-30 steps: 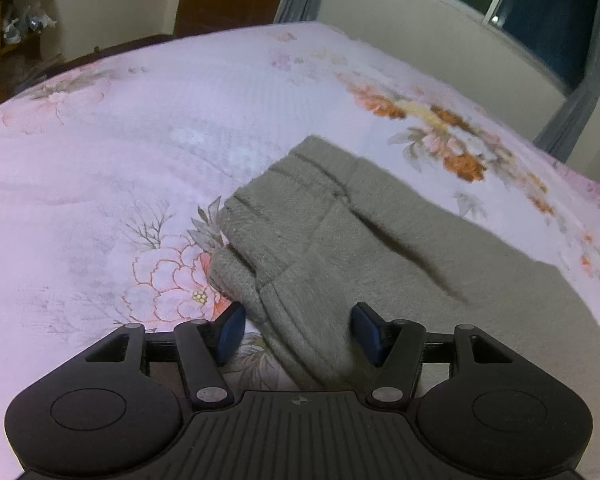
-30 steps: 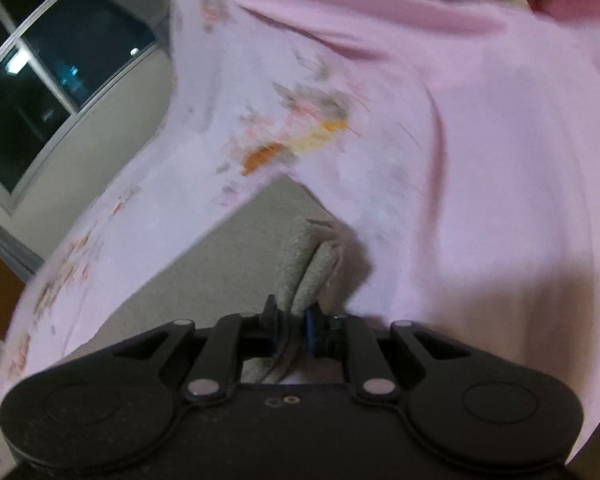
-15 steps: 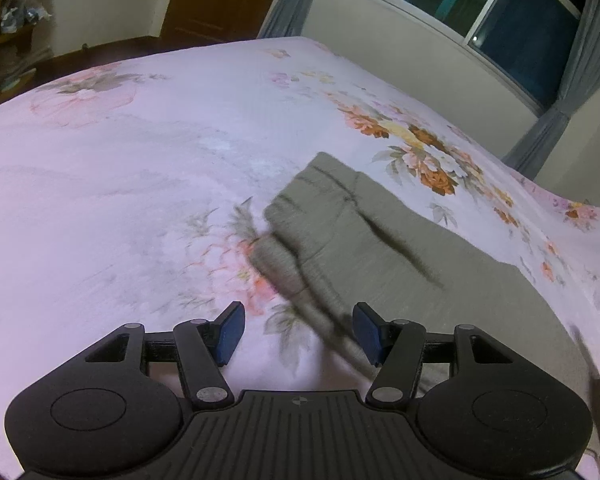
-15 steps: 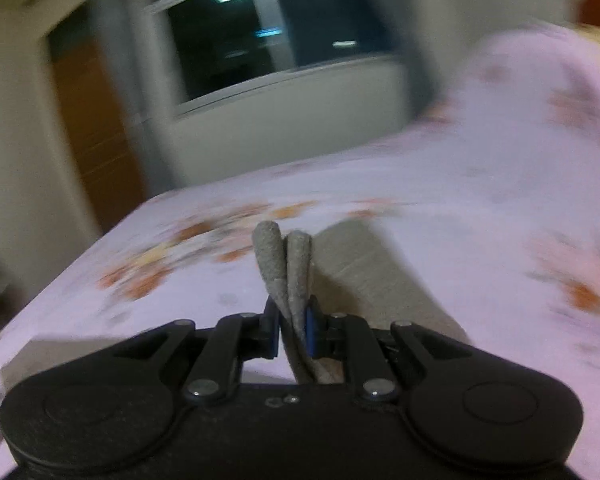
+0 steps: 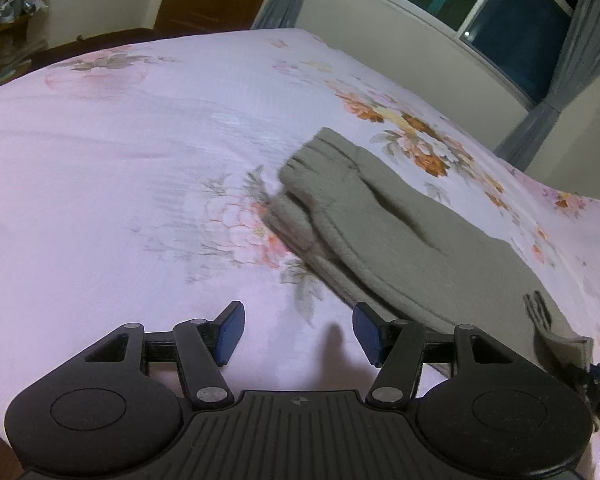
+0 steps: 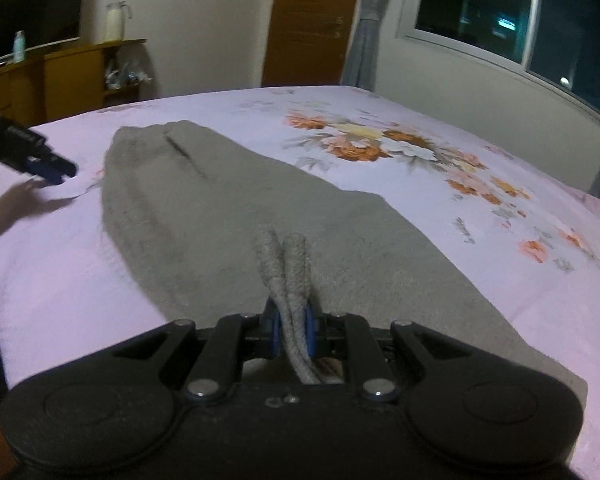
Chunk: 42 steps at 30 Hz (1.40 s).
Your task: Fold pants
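Right now the grey pants [image 6: 228, 216] lie stretched flat on the floral bedsheet [image 5: 100, 184], running away from the right gripper [image 6: 291, 322], whose jaws are clamped tight on two bunched folds of the fabric that stick up between its blue pads. Ahead of that claw the cloth reaches to its far end, just beside the left gripper [image 5: 298, 330]. That one hangs with its jaws apart, nothing between them but bare sheet, and the pants' near edge lies just ahead and to the right of its right pad. Beyond the bed sit a dark window [image 6: 520, 12], a wooden door [image 6: 312, 20] and a shelf [image 6: 72, 72].
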Each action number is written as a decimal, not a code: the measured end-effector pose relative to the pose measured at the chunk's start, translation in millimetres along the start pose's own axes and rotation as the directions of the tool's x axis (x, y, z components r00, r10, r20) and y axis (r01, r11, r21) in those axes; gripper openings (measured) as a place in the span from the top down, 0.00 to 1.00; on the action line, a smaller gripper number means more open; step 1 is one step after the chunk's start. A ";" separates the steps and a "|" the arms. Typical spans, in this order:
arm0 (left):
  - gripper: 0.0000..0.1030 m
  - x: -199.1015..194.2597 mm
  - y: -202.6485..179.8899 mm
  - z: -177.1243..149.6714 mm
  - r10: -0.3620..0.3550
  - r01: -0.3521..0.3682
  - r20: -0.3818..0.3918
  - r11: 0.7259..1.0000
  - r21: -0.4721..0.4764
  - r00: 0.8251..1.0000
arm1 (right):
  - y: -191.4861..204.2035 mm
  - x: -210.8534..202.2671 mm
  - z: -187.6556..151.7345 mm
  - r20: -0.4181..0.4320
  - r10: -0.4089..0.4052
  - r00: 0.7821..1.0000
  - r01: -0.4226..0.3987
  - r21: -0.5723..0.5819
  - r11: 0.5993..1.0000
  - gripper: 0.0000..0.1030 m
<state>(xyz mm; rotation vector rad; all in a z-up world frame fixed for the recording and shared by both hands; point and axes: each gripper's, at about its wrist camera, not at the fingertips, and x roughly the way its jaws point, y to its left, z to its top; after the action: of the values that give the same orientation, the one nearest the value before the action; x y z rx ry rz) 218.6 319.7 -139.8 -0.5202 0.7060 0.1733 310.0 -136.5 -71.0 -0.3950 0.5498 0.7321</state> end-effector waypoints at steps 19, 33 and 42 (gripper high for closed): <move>0.43 75.8 -180.1 -34.2 -0.530 0.517 -0.321 0.846 -0.132 0.785 | -69.0 -120.5 -85.4 0.060 -0.195 0.979 0.137 0.514 0.847 0.79; 0.82 88.4 -208.1 -61.1 -0.549 0.544 -0.305 0.832 -0.111 0.778 | -100.9 -124.4 -135.5 -0.067 -0.265 0.962 0.240 0.669 0.703 0.83; 0.78 83.3 -193.7 -68.8 -0.511 0.510 -0.270 0.856 -0.082 0.816 | -93.5 -118.5 -136.8 -0.102 -0.246 0.964 0.254 0.633 0.732 0.83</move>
<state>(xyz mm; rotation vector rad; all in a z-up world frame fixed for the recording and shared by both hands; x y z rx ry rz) 304.4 116.4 -161.9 -0.7328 0.8188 -0.4170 259.1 -332.2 -94.5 0.1756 0.7063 0.2414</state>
